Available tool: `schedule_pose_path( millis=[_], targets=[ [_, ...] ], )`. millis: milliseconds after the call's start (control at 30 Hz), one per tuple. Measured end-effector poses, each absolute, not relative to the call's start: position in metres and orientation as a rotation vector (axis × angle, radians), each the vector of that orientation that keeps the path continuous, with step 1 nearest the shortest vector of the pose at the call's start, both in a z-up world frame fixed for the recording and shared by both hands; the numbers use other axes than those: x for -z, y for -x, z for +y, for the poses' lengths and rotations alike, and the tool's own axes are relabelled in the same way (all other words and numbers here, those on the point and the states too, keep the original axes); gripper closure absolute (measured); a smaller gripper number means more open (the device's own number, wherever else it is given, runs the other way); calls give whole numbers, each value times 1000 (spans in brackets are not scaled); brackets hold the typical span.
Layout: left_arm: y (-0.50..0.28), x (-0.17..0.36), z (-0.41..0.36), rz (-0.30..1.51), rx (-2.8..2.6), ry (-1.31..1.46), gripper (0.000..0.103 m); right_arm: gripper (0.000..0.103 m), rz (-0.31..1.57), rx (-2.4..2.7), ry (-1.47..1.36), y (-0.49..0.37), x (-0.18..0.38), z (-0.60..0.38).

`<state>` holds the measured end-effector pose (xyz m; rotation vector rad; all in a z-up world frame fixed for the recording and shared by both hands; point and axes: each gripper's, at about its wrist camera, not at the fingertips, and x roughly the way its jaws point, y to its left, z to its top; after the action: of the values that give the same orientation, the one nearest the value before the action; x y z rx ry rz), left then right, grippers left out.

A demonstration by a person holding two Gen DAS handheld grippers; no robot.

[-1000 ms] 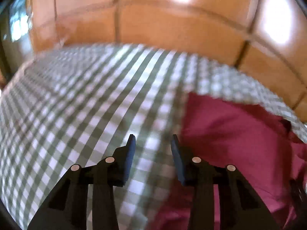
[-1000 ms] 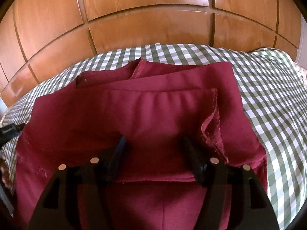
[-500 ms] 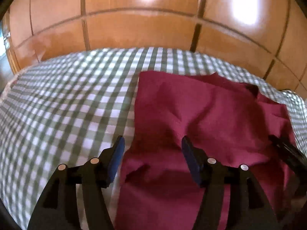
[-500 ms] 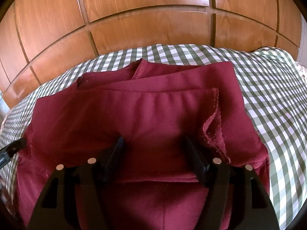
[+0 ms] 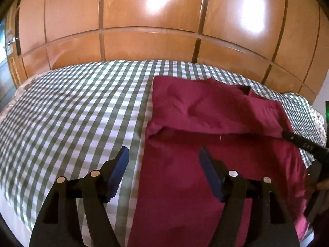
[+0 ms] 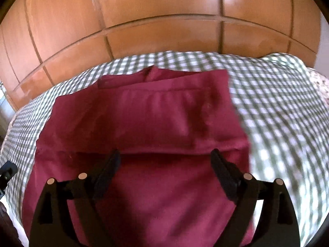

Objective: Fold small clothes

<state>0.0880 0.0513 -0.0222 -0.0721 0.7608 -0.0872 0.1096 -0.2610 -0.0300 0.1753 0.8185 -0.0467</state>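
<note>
Before a wooden wardrobe (image 5: 144, 20), on the checked bed (image 5: 72, 113), the folded red garment (image 5: 205, 164) lies under both grippers, its fold running left-right; the left gripper (image 5: 163, 158) and right gripper (image 6: 165, 158) have just been opening, holding nothing.

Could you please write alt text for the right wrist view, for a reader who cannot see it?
A dark red garment lies folded on a green-and-white checked cloth, its far part doubled over toward the camera. The right gripper hangs above it, jaws wide with nothing between them. Glossy wooden panels fill the background.
</note>
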Motion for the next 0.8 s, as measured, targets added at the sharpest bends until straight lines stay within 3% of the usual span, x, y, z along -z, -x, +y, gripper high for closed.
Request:
schedule_pose_path(
  millis=[633, 733, 767, 800],
  targets=[
    [-4, 72, 106, 1009, 277, 97, 35, 12, 1062, 26, -234, 44, 71, -314],
    [11, 75, 107, 1046, 341, 101, 37, 21, 1127, -6, -265, 67, 76, -313],
    [15, 76, 106, 1062, 362, 103, 37, 29, 1152, -16, -278, 73, 79, -313],
    [18, 78, 105, 1077, 381, 102, 45, 38, 1186, -34, -309, 79, 85, -313]
  ],
)
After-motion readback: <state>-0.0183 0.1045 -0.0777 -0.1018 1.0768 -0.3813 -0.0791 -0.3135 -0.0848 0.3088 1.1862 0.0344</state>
